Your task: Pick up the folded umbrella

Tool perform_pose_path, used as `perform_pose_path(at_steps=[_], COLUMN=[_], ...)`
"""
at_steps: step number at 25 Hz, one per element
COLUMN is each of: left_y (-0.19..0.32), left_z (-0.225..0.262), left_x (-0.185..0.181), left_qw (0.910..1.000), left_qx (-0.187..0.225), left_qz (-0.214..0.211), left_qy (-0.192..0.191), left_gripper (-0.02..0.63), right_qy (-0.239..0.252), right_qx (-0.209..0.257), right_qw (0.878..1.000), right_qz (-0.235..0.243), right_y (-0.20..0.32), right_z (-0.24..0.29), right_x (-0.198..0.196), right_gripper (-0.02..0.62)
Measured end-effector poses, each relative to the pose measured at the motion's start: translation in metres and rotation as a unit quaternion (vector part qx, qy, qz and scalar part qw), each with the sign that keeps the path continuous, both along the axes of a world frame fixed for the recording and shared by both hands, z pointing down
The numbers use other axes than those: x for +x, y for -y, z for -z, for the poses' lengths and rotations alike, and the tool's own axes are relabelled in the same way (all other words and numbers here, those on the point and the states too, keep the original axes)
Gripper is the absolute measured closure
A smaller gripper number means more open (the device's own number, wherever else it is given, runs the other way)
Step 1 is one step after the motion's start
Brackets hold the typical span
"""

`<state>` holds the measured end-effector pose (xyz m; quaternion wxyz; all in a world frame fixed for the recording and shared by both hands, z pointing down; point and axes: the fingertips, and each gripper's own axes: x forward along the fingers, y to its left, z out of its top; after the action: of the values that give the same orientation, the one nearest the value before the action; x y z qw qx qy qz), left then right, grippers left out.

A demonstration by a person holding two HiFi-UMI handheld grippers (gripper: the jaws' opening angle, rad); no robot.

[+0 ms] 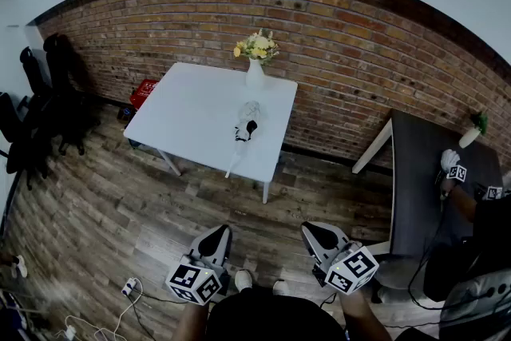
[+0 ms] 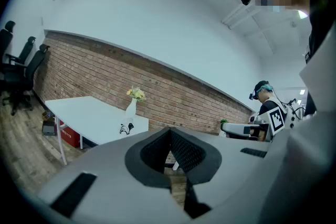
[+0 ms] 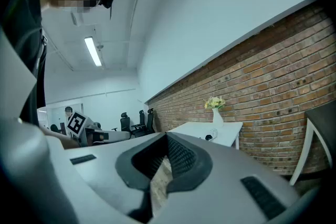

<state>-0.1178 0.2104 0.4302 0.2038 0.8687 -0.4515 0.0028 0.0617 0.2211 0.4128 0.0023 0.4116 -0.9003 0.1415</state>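
The folded umbrella [image 1: 247, 124], white with black markings, lies on the white table [image 1: 192, 120] near its far right side, just in front of a white vase of yellow flowers [image 1: 255, 60]. My left gripper [image 1: 215, 234] and right gripper [image 1: 315, 231] hang side by side over the wooden floor, well short of the table, both shut and empty. In the left gripper view, the umbrella [image 2: 126, 128] shows small beyond the shut left gripper [image 2: 170, 131]. From the right gripper view, the umbrella [image 3: 210, 137] lies far off past the right gripper [image 3: 167, 136].
A brick wall [image 1: 343, 36] runs behind the table. Black office chairs [image 1: 40, 92] stand at the left and a red crate [image 1: 144, 92] sits under the table's far corner. A dark table [image 1: 415, 172] with another person [image 1: 471, 204] is at the right. Cables [image 1: 120, 303] lie on the floor.
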Motion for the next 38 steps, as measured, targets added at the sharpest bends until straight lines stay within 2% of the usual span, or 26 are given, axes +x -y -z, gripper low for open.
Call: perform_pose_path(at_steps=[10, 23, 31, 38], left_y=[0.018, 0.029, 0.037, 0.034], left_z=[0.002, -0.005, -0.009, -0.015], left_x=[-0.011, -0.039, -0.055, -0.073], left_qw=[0.9998, 0.9993, 0.9985, 0.9981], left_qx=[0.006, 0.001, 0.001, -0.003], left_qz=[-0.017, -0.033, -0.054, -0.062], left_qy=[-0.003, -0.017, -0.009, -0.008], left_gripper=[0.592, 0.592, 0.592, 0.592], right_qy=[-0.005, 0.026, 0.002, 0.007], right_qx=[0.001, -0.023, -0.017, -0.019], right_qw=[1.0, 0.997, 0.997, 0.998], right_qz=[-0.018, -0.071, -0.069, -0.065], right_y=[0.012, 0.017, 0.019, 0.023], right_z=[0.001, -0.009, -0.01, -0.009], right_x=[-0.01, -0.014, -0.04, -0.06], right_gripper=[0.574, 0.572, 0.572, 0.572])
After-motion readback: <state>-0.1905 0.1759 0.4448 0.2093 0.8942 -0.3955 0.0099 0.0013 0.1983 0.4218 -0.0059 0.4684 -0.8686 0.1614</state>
